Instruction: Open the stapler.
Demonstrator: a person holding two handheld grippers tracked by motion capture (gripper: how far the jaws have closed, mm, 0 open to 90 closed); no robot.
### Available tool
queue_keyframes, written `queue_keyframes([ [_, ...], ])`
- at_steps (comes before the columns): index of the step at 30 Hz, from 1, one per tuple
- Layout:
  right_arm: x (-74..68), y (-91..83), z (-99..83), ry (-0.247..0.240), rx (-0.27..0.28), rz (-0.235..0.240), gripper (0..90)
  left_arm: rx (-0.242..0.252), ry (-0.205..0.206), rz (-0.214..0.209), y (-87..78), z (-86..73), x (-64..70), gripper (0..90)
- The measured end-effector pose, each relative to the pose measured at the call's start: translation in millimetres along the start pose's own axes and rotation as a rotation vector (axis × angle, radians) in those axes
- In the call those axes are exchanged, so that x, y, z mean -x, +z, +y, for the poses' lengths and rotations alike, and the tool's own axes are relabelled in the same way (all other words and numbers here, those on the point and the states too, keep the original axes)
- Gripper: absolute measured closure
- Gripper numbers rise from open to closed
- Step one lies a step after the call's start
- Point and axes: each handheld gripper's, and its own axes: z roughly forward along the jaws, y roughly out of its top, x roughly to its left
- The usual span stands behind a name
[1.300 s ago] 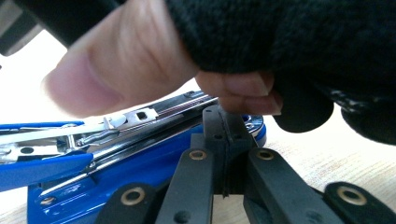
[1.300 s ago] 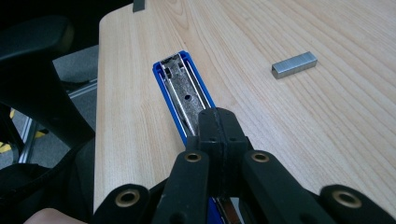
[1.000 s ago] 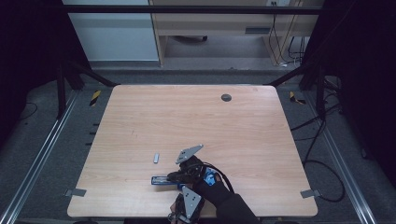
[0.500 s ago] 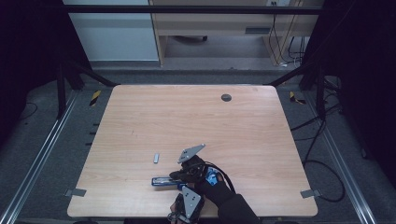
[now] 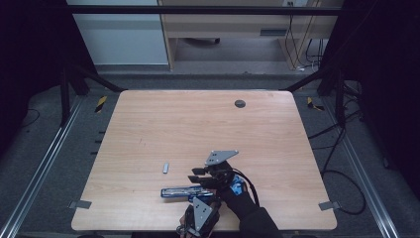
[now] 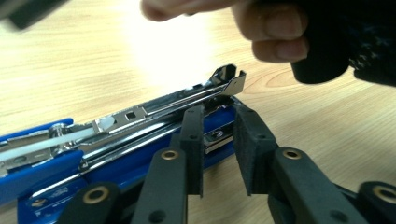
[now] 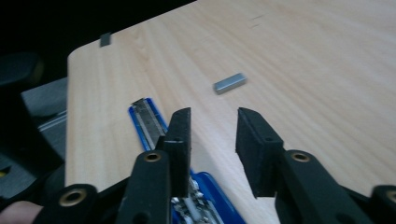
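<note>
A blue stapler (image 5: 181,191) lies opened out near the table's front edge, its silver staple rail (image 6: 163,105) lifted off the blue base. My left gripper (image 5: 207,196) comes in from the front edge, and in the left gripper view (image 6: 218,116) its jaws are shut on the stapler's right end. My right gripper (image 5: 194,174) hovers just behind the stapler, open by a narrow gap with nothing in it (image 7: 214,116). A small grey staple block (image 5: 166,168) lies on the wood to the left, seen ahead of the right jaws (image 7: 229,83). The stapler (image 7: 147,119) runs below the right gripper's left jaw.
The wooden table (image 5: 198,124) has a round dark grommet (image 5: 239,103) near its far edge. Bare fingers (image 6: 275,42) and a dark sleeve hang close above the stapler's end. Metal frame rails and cables surround the table. The front edge lies just below the stapler.
The right gripper has drifted slightly to the right. The stapler, the staple block and the left gripper stay where they were.
</note>
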Motion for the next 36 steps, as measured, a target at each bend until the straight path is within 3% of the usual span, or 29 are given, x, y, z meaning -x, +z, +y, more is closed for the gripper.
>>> queue_keyframes([
  [7, 14.9, -28.7, -7.8, 0.003, 0.060, -0.107, 53.2, -0.005, -0.038, -0.030, -6.9, 8.5, -9.1, 63.4],
  [9, 19.0, -36.4, -10.7, 0.006, 0.073, -0.137, 50.6, -0.001, -0.029, -0.034, -9.3, 11.5, -12.4, 61.0],
  [13, 25.0, -47.0, -15.8, 0.013, 0.092, -0.164, 48.0, -0.006, -0.042, -0.057, -12.6, 19.2, -21.3, 53.5],
  [20, 33.9, -65.5, -29.2, 0.019, 0.094, -0.225, 42.0, 0.011, -0.051, -0.082, -20.1, 39.1, -39.7, 48.2],
  [26, 37.7, -79.6, -36.7, 0.018, 0.090, -0.269, 39.0, 0.026, -0.028, -0.053, -25.5, 63.3, -60.8, 45.2],
  [36, 43.5, -94.8, -43.1, 0.031, 0.081, -0.314, 38.0, 0.009, 0.040, 0.006, -23.9, 99.1, -97.4, 41.8],
])
